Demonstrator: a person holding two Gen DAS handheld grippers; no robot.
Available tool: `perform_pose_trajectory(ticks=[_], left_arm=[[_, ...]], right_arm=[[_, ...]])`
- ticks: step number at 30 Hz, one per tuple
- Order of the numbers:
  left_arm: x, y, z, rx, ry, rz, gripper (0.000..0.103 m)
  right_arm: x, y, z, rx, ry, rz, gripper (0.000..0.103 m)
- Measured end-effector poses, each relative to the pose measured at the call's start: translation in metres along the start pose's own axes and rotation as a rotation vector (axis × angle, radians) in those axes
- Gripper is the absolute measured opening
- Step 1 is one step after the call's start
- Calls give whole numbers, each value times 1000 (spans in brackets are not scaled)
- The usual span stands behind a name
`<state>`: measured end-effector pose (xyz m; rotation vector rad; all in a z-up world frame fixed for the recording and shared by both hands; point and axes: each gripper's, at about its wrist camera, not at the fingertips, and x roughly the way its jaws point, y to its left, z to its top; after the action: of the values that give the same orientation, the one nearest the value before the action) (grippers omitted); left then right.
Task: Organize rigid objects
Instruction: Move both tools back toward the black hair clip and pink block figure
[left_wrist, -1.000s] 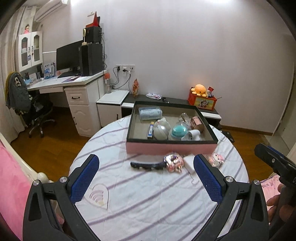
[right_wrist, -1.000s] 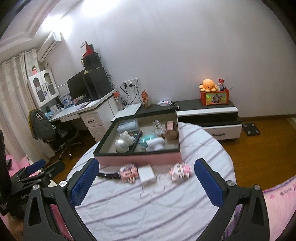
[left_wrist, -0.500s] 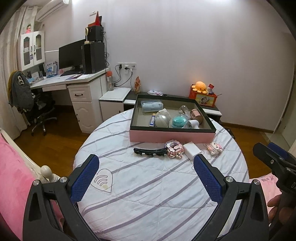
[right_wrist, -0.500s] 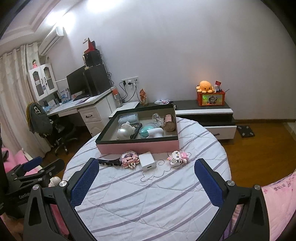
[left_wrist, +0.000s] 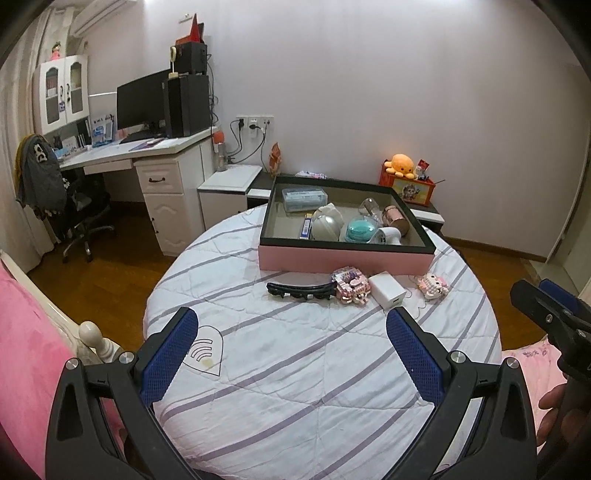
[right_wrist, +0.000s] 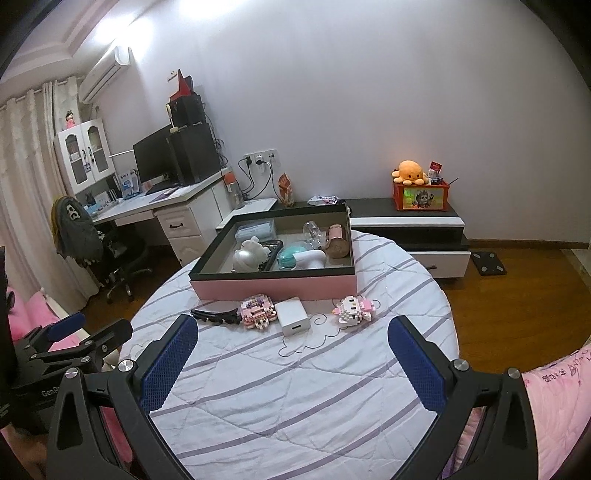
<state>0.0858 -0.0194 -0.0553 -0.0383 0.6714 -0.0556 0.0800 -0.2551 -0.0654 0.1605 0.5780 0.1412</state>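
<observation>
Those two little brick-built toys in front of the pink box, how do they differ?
The left brick toy is mostly pink with a purple top; the right brick toy is mostly white with pink trim. The left one touches the black hair clip; the right one sits alone. Both lie on the quilt outside the box.

Home bedroom with study corner. Round bed (left_wrist: 325, 369) under striped quilt at centre; pink bedding (left_wrist: 26, 354) at 8 o'clock. White desk (left_wrist: 147, 155) with monitor (left_wrist: 142, 98) and PC tower (left_wrist: 186, 105) at 10 o'clock, office chair (left_wrist: 79, 214) draped with jacket beside it. Wall air conditioner (right_wrist: 105, 72) at 11 o'clock. Low TV cabinet (right_wrist: 410, 230) with orange octopus plush (right_wrist: 410, 171) at 1 o'clock. Wood floor (right_wrist: 517, 295).
</observation>
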Motion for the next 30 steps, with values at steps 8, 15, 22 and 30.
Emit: perform_pose_trajectory(ticks=[8, 15, 22, 30], left_arm=[[38, 1, -7, -5, 71, -5, 103], [88, 1, -14, -21, 146, -9, 103], [141, -6, -7, -32, 190, -23, 103], [200, -7, -3, -55, 251, -14, 103]], right_arm=[[33, -15, -5, 3, 71, -37, 103], [71, -34, -9, 18, 140, -88, 103], [119, -52, -9, 5, 216, -140, 103], [173, -63, -7, -16, 289, -161, 103]])
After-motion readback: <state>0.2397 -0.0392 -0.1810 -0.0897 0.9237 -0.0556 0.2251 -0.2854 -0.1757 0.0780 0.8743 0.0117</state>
